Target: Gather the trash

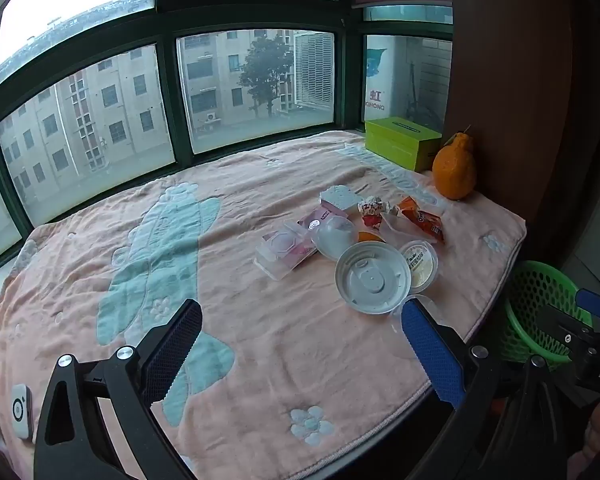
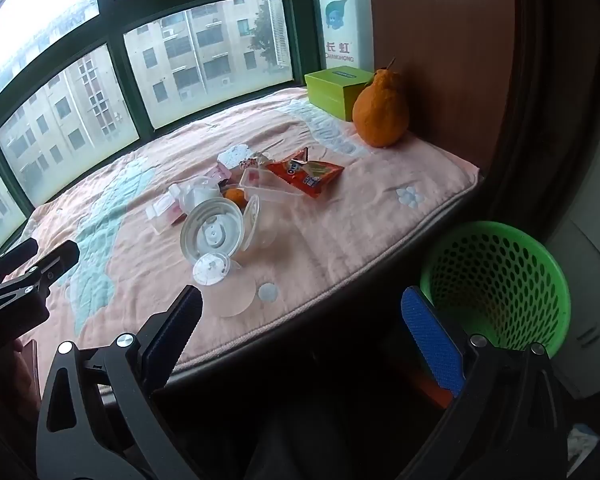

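Observation:
A heap of trash lies on the pink blanket (image 1: 260, 340): a white round plastic lid (image 1: 373, 277) (image 2: 212, 234), a small clear cup (image 1: 420, 266), clear plastic trays (image 1: 281, 251) (image 2: 268, 188), an orange snack wrapper (image 1: 422, 218) (image 2: 306, 172) and crumpled wrappers (image 1: 372, 209). A green mesh basket (image 2: 500, 284) (image 1: 540, 308) stands off the bed's right edge. My left gripper (image 1: 300, 348) hovers open over the blanket, short of the lid. My right gripper (image 2: 300, 344) is open and empty over the bed's edge, left of the basket. The left gripper (image 2: 32, 264) also shows at the right wrist view's left edge.
A large orange citrus fruit (image 1: 455, 168) (image 2: 380, 114) and a green box (image 1: 402, 142) (image 2: 336, 88) sit at the far right corner by the brown wall. Green-framed windows close off the far side. A small white device (image 1: 21, 412) lies near left.

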Action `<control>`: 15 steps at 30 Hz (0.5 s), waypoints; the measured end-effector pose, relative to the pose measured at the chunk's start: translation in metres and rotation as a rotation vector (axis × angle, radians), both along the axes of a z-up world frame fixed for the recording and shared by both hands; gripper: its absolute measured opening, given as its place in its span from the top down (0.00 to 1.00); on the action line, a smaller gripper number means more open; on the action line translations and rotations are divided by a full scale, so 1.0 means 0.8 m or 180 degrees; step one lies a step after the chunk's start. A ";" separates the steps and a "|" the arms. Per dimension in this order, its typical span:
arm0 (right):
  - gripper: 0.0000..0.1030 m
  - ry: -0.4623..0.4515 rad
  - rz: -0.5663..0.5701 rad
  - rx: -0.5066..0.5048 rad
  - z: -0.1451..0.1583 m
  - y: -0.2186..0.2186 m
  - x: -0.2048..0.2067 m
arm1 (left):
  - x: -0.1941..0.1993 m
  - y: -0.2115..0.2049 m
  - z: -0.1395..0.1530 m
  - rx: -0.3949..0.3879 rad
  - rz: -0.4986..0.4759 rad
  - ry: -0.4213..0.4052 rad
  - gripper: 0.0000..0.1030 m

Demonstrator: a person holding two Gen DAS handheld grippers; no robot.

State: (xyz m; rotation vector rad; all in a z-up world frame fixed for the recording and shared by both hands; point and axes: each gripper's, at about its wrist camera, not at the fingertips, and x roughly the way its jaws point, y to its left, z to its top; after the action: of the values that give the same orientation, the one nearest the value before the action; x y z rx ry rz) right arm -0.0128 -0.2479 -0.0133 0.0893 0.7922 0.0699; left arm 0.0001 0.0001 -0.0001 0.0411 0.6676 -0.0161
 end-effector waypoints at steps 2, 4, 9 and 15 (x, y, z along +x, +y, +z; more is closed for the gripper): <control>0.04 -0.0011 0.0001 0.0020 0.000 -0.001 0.000 | 0.000 0.000 0.000 -0.0003 -0.0002 0.0007 0.06; 0.04 -0.0011 0.0001 0.0010 0.000 -0.001 0.000 | 0.000 0.000 0.000 0.0000 0.0005 0.0003 0.06; 0.04 -0.0007 0.0005 0.0029 -0.002 -0.002 -0.003 | 0.000 0.000 0.000 -0.0001 0.0004 0.0010 0.06; 0.04 -0.0016 -0.0001 0.0042 0.000 -0.002 -0.001 | -0.001 0.001 -0.002 0.0016 0.0025 0.0015 0.06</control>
State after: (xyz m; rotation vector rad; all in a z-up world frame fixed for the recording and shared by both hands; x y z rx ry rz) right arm -0.0134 -0.2494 -0.0131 0.1017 0.7868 0.0751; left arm -0.0004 0.0012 -0.0018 0.0432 0.6726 -0.0070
